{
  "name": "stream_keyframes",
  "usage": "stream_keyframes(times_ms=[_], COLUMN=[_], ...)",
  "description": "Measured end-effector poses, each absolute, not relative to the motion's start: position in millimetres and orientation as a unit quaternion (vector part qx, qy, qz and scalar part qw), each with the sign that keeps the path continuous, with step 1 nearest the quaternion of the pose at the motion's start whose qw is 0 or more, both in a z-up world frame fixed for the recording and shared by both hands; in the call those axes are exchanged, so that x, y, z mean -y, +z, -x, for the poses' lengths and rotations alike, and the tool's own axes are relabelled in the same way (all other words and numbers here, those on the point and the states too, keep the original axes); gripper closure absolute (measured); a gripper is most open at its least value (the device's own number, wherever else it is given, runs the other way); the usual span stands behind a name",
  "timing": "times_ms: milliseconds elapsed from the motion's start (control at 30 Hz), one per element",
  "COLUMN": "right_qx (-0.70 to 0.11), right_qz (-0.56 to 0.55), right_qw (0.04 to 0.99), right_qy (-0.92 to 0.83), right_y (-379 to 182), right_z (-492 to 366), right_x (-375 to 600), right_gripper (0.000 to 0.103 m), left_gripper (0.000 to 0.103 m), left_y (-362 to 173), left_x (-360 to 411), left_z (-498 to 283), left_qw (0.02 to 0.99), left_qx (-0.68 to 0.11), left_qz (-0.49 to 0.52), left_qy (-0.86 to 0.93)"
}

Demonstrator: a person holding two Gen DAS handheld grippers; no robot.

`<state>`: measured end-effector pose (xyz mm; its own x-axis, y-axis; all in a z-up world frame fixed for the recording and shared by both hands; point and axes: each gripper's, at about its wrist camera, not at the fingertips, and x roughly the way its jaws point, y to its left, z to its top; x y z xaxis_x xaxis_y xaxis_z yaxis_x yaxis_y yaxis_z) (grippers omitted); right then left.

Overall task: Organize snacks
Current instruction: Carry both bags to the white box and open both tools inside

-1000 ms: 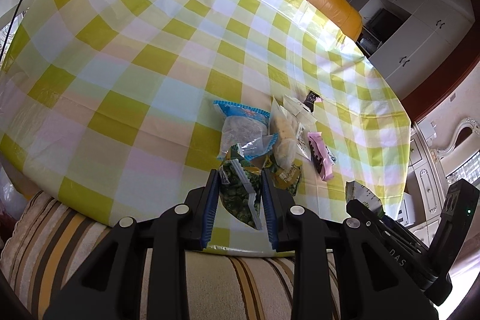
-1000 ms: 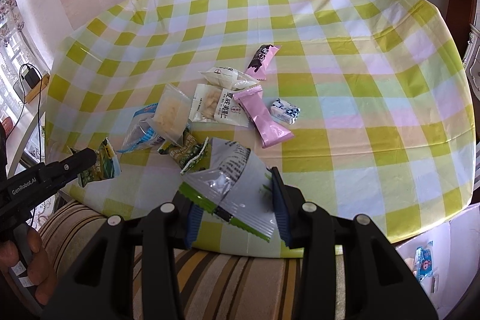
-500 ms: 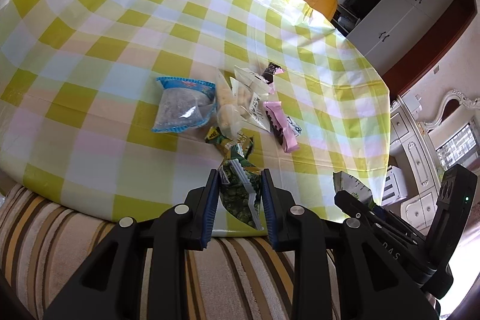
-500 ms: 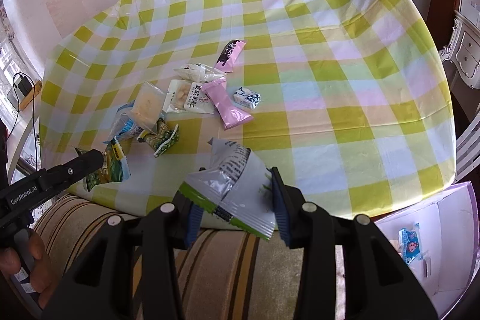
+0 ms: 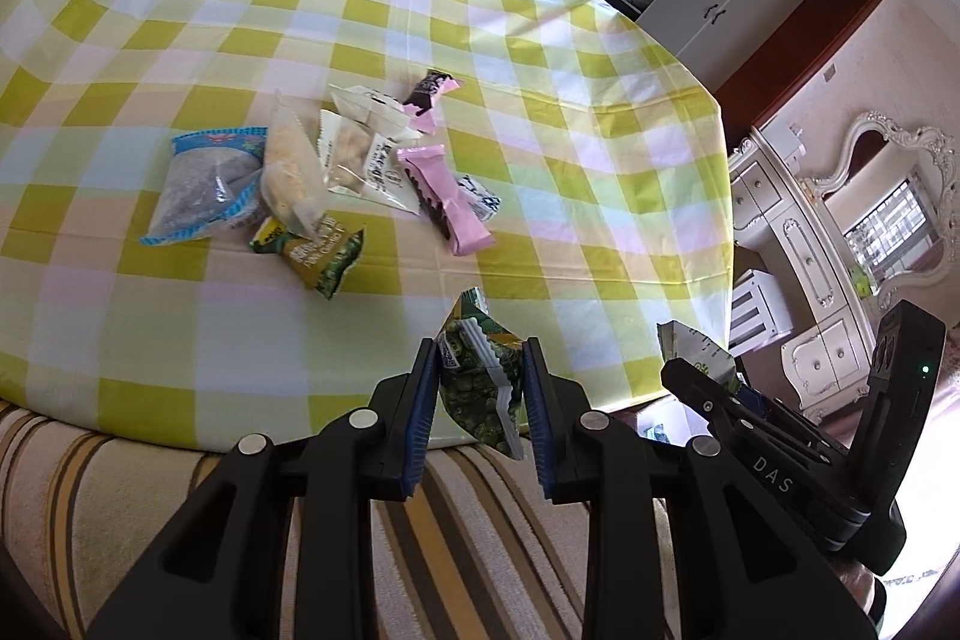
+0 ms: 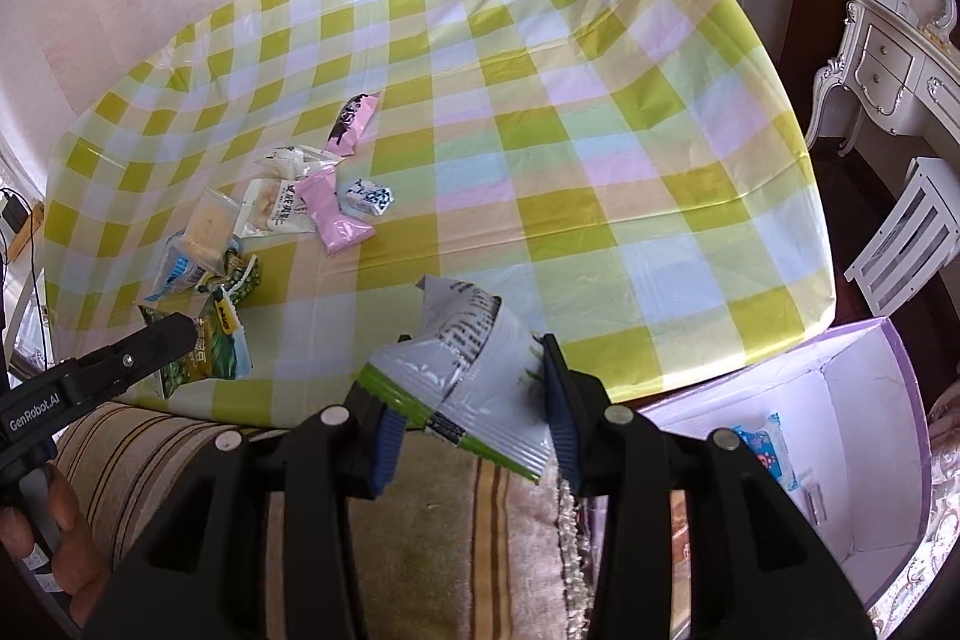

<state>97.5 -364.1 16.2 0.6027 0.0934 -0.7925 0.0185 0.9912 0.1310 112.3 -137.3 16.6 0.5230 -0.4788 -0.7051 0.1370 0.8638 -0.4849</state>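
Green pea packet [image 5: 480,388]: clamped between the pads of the left gripper [image 5: 478,403]; hangs upright, long axis running from the jaws up and away, over the near edge of the table [image 5: 180,10].
Silver-and-green packet [image 6: 474,376]: pinched crumpled in the right gripper [image 6: 471,409], jaws closed on it, also above the near edge.
Purple box [image 6: 840,466]: open, white inside, below the table's near right corner; one blue-printed packet [image 6: 765,451] already lies in it.
Key relation: the box lies to the right of and below both grippers; the right gripper is judged the nearer, so its packet likely goes in first.
Loose pile, left half of table: blue-edged bag [image 5: 204,184], clear pouch [image 5: 291,172], white biscuit packet [image 5: 366,160], second green packet [image 5: 318,256], pink bar [image 5: 447,202], pink-and-black bar [image 5: 429,97], small blue-and-white sweet [image 6: 367,196]. All well apart from the box.
Seat: striped cushion [image 5: 90,490] beneath both grippers.
Remaining: most snacks not yet boxed.
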Motion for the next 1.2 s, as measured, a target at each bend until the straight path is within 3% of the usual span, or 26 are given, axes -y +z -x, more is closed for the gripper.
stream_keyframes(times_ms=[1067,1100,1200], right_qx=[-0.44,-0.44,-0.433], right_qz=[-0.122,-0.123,-0.125], right_qw=[0.874,0.874,0.874], right_qy=[-0.163,-0.167,-0.182], right_y=[-3.4,-3.1,-0.8], right_z=[-54.6,-54.2,-52.7], right_x=[528.3,530.3,534.8], right_gripper=[0.061,0.06,0.032], left_gripper=[0.074,0.074,0.062], left_y=[10.6,9.8,8.6], left_x=[309.6,313.7,320.4], left_z=[-95.6,-94.1,-90.3], left_qw=[0.77,0.766,0.759], left_qx=[-0.504,-0.507,-0.51], left_qz=[0.094,0.089,0.08], left_qy=[-0.38,-0.386,-0.397])
